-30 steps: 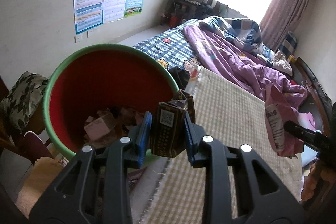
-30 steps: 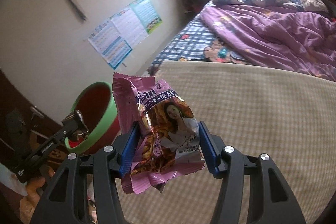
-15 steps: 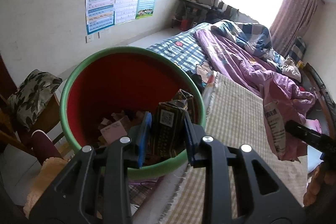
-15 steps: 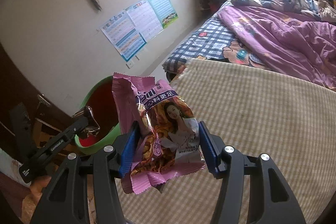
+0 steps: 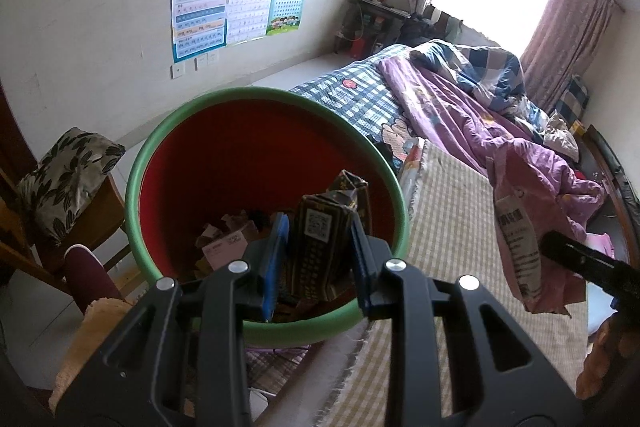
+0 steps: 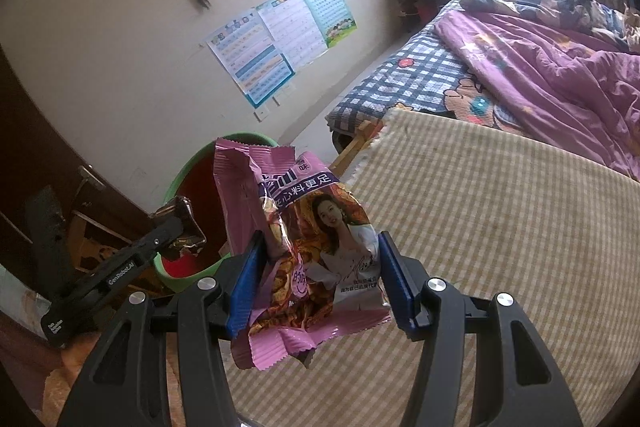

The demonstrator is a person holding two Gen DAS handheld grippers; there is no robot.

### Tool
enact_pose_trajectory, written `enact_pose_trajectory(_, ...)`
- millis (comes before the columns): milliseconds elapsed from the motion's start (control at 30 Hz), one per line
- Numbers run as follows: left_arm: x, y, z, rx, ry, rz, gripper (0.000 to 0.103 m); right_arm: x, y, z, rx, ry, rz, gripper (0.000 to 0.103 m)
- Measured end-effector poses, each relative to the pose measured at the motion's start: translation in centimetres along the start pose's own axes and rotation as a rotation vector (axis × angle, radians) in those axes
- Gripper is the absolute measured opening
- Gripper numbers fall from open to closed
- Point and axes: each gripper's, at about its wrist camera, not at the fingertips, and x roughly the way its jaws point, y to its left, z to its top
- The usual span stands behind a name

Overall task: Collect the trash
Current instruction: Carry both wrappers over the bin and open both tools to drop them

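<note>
My left gripper [image 5: 318, 259] is shut on a crumpled dark brown carton [image 5: 320, 239] with a QR code, held over the mouth of a red bin with a green rim [image 5: 224, 155]. Paper scraps and pink pieces [image 5: 224, 247] lie in the bin's bottom. My right gripper [image 6: 320, 279] is shut on a pink snack wrapper [image 6: 304, 251], held above the checked mat [image 6: 500, 227] to the right of the bin [image 6: 188, 187]. The left gripper [image 6: 176, 227] with the carton shows at the left of the right wrist view. The wrapper [image 5: 520, 239] shows at the right of the left wrist view.
A bed with a purple quilt [image 5: 480, 119] and plaid sheet [image 5: 352, 99] runs toward the window. A wooden chair with a leaf-print cushion [image 5: 64, 179] stands left of the bin. Posters [image 5: 236, 7] hang on the wall. A dark wardrobe door [image 6: 36, 155] is at left.
The left gripper has moved with the carton from the bin's edge to over its opening. The right gripper has carried the wrapper leftward, closer to the bin.
</note>
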Motion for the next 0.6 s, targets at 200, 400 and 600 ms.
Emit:
enact_pose_trajectory(200, 0.0, -0.3, 0.0, 0.019, -0.007, 0.014, 0.028, 0.0, 0.3, 0.4, -0.001, -0.008, 0.015, 0.055)
enact_pose_trajectory(400, -0.2, -0.3, -0.1, 0.020, -0.012, 0.025, 0.028, 0.2, 1.7, 1.8, -0.039, -0.030, 0.043, 0.055)
enact_pose_trajectory(600, -0.2, 0.5, 0.0, 0.007, -0.014, 0.034, 0.028, 1.2, 2.8, 2.5, -0.066, -0.026, 0.053, 0.055)
